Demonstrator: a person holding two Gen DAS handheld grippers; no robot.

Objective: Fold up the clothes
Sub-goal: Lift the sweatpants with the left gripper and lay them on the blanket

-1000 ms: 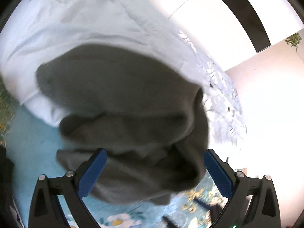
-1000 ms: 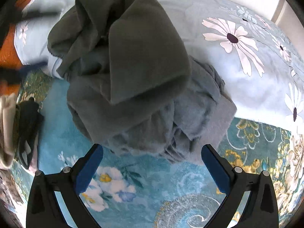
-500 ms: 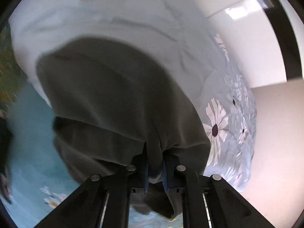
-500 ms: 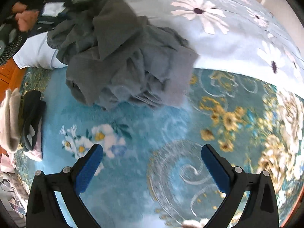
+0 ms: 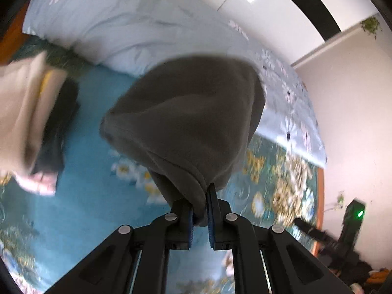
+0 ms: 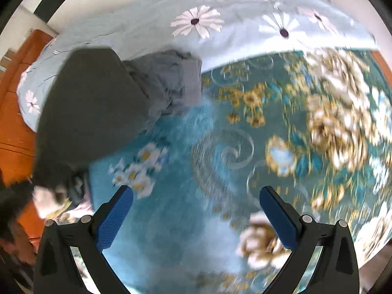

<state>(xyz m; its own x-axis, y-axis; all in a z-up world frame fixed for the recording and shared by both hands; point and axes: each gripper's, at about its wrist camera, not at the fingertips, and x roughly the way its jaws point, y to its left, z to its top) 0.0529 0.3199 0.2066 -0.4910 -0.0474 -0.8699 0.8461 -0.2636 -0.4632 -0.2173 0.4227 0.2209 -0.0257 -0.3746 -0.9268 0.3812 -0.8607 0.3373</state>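
Gripping a fold of the dark grey garment (image 5: 191, 122), the left claw (image 5: 199, 210) has its blue pads (image 5: 211, 210) pressed together on the cloth, having just been closing on it. The bulk of that garment swells directly ahead of the claw and hangs clear of the blue floral carpet (image 5: 85, 196). Beyond it lies the pale blue daisy-print bedding (image 5: 127, 29). To the left of the claw sits a blurred pile of beige, black and pink clothes (image 5: 29, 112). To its lower right, against the wall, a dark device (image 5: 354, 220) shows a green light.

The right claw (image 6: 196, 216) points steeply down at the carpet (image 6: 220, 147), jaws spread wide, with nothing between the blue pads (image 6: 115, 218). The picture is streaked by motion blur. Ahead and to the left of this claw the same dark garment (image 6: 90, 115) appears as a broad dark sheet. Just behind it a lighter grey garment (image 6: 171, 83) lies crumpled at the edge of the bedding (image 6: 220, 24). At the far left an orange wooden floor (image 6: 14, 122) borders the carpet. Low at the left edge a blurred pale bundle (image 6: 49, 198) cannot be identified.
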